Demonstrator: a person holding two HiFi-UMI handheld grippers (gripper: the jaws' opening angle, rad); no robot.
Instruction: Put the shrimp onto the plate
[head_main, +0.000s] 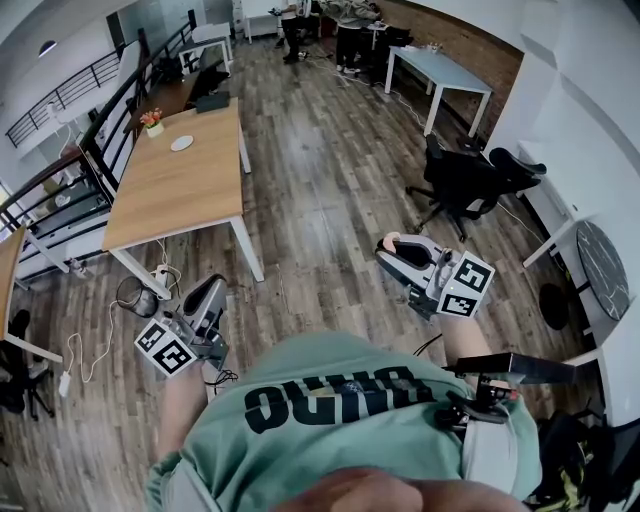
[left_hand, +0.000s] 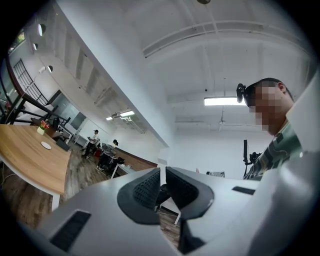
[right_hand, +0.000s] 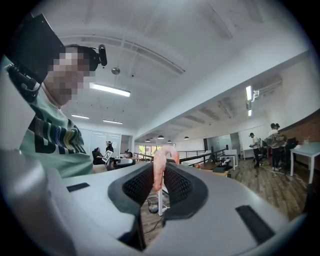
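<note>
Closest to the head camera is the person's green T-shirt (head_main: 340, 400), which covers the lower part of that view. The two grippers are held out on either side of it, above the wooden plank floor (head_main: 330, 190).

The right gripper (head_main: 393, 252) is clamped on the shrimp (right_hand: 158, 165). It is pale pink and glossy, upright between the ribbed black pads, with its curled end rising above them. The left gripper (left_hand: 163, 175) holds nothing, and its pads are nearly together with only a slim gap between them.

A long wooden table (head_main: 170, 190) stands ahead to the left. On it are a white plate (head_main: 181, 143) and, near it, a small flower pot (head_main: 151, 120). The shrimp is well apart from the plate.

Black office chairs (head_main: 465, 180) stand to the right, and a white table (head_main: 440, 72) is farther back. A black railing (head_main: 60, 100) runs along the left side of the room. People stand at the far end.
</note>
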